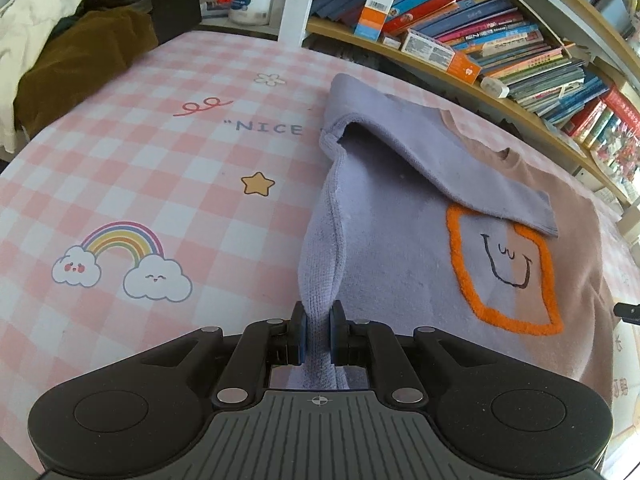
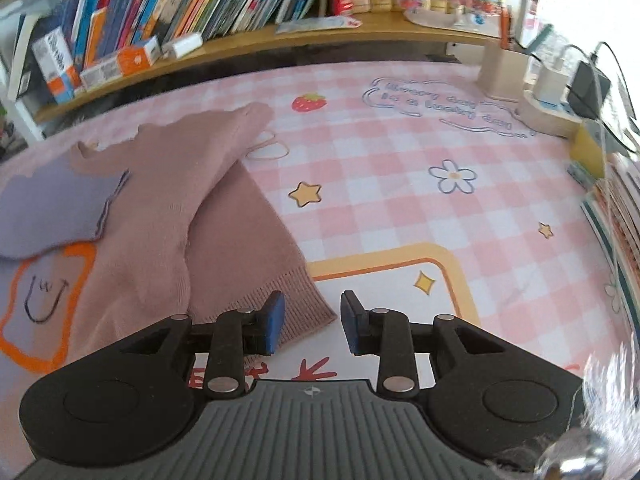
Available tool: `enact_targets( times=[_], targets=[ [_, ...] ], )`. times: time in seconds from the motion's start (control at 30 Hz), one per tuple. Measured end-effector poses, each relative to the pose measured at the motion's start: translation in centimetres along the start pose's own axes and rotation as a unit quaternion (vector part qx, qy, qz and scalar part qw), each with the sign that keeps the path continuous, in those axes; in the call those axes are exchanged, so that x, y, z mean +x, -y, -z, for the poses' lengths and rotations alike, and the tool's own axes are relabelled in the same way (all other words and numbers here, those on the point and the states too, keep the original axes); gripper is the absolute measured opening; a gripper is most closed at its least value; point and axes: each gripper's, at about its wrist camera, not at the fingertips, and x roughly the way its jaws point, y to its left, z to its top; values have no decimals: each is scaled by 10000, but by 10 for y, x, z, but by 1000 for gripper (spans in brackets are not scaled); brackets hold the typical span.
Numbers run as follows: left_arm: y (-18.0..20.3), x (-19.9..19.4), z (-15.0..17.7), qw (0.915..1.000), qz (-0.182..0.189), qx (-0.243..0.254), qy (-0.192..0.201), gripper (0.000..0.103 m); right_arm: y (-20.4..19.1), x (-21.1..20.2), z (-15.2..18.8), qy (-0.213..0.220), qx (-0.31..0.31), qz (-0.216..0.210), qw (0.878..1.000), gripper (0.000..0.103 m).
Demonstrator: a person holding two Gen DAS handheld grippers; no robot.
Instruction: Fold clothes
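Observation:
A two-tone sweater, lavender on one half (image 1: pixel 384 248) and dusty pink on the other (image 2: pixel 224 236), lies flat on the checked tablecloth (image 1: pixel 160 168), with an orange outlined smiley patch (image 1: pixel 504 264) on its chest. Both sleeves are folded across the body: the lavender sleeve (image 1: pixel 460 176) and the pink sleeve (image 2: pixel 188 184). My left gripper (image 1: pixel 318 320) is shut on the lavender side edge of the sweater near the hem. My right gripper (image 2: pixel 312 312) is open and empty, just above the pink hem corner (image 2: pixel 308 308).
A bookshelf (image 1: pixel 500 40) full of books runs along the table's far side. A pile of brown and white clothes (image 1: pixel 72 52) sits at the far left. A power strip with chargers (image 2: pixel 560 96) sits at the far right.

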Motion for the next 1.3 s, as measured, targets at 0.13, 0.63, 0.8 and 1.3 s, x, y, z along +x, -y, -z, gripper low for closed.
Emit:
enact_targets(
  times=[0.13,0.63,0.8,1.3],
  targets=[
    [0,0,1,10000,-58,-57,13,11,-6,3,1,8,-314,50,9995,30],
    [13,1,7,9995,-297,-60,31,10,45,-5,-82,1147,-777,1258,9823,7],
    [19,1,10,9992,-380,-93,20,10,80,5,-119,1359,-715,2123,9651,7],
    [39,3,19,9991,-435,0,17,10,122,22,-116,825,-144,1794,9802,43]
  ],
)
